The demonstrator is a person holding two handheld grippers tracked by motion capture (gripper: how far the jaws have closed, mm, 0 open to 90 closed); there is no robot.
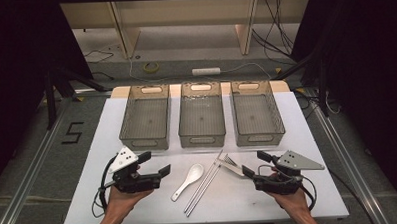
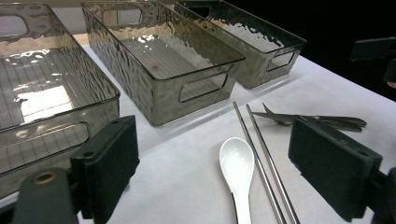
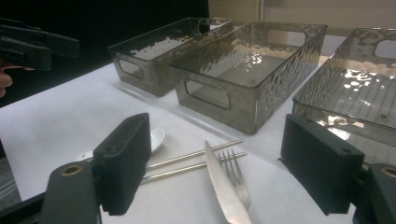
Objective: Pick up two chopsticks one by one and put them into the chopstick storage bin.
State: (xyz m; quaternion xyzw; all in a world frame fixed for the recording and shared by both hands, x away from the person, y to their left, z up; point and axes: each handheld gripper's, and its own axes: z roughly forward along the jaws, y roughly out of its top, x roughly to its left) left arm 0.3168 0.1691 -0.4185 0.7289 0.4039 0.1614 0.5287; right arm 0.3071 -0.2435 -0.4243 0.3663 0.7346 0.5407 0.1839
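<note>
High view: left hand-held gripper point(image 1: 157, 164) and right hand-held gripper point(image 1: 255, 163) rest low on the bench point(image 1: 88, 161), jaws apart, empty. Between them lie a white spoon point(image 1: 188, 180), steel chopsticks point(image 1: 205, 182), a knife point(image 1: 234, 169) and a fork point(image 1: 230, 160).

Left gripper view: spoon point(image 2: 237, 168) beside chopsticks point(image 2: 264, 161).

Right gripper view: knife point(image 3: 223, 189) overlaps fork point(image 3: 237, 179).

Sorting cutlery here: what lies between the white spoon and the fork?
In the high view, the pair of metal chopsticks lies between the white spoon and the fork, beside the knife.
</note>
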